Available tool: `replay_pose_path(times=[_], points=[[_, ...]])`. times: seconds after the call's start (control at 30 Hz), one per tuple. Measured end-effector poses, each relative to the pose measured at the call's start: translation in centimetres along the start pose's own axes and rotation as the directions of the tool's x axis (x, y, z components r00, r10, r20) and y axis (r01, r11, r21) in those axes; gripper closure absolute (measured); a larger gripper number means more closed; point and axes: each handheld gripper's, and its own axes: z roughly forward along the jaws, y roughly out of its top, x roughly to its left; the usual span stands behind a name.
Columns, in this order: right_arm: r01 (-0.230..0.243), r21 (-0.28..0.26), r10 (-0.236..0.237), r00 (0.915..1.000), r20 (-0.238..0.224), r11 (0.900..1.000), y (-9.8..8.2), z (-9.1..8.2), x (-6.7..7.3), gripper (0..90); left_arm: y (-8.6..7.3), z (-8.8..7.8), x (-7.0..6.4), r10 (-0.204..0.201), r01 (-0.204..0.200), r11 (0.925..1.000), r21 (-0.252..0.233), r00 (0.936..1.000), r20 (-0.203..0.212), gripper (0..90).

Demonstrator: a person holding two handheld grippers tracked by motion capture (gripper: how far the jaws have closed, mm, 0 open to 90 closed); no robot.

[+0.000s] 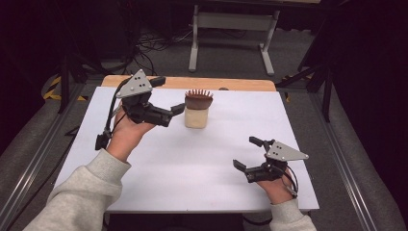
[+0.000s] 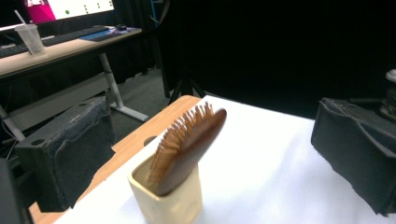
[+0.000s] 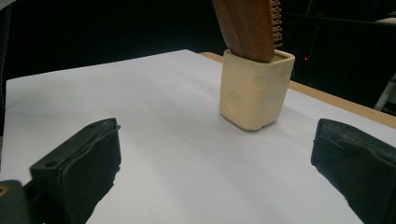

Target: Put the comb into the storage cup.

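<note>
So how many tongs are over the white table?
2. The left tongs are open, just beside the cream cup holding the wooden hairbrush. The right tongs are open near the table's front right.

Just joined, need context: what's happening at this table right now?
A person works at a white table with a gripper in each hand. A wooden hairbrush stands tilted, head up, in a cream cup near the far edge. The left gripper is beside the cup with its jaws wide open and nothing between them; the brush is not gripped. The right gripper rests near the front right, also open and empty.
</note>
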Motion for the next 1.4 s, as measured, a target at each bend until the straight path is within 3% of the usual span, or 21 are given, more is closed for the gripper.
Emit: replay_pose_path(times=[0.37, 0.9, 1.3, 1.4], points=[[-0.002, 0.008, 0.002, 1.0, -0.001, 1.0, -0.1, 0.1, 0.0, 2.1, -2.9, -3.7, -0.2, -0.04, 0.04, 0.9989, -0.024, 0.999, 0.02, 0.7], [-0.006, 0.026, 0.006, 1.0, -0.003, 1.0, -0.3, 0.3, 0.1, 2.2, -8.3, -7.9, 0.2, -0.064, 0.064, 0.9975, -0.03, 0.998, 0.005, 0.7], [0.001, 0.033, -0.001, 1.0, 0.004, 0.999, -0.5, 0.3, -0.2, 2.2, -13.3, -10.4, 0.3, -0.099, 0.1, 0.9949, 0.016, 0.9944, -0.036, 0.7], [-0.002, 0.034, 0.002, 1.0, 0.005, 0.999, -0.6, 0.3, -0.2, 2.2, -14.8, -10.6, 0.2, -0.13, 0.131, 0.9912, 0.019, 0.9906, -0.04, 0.8]])
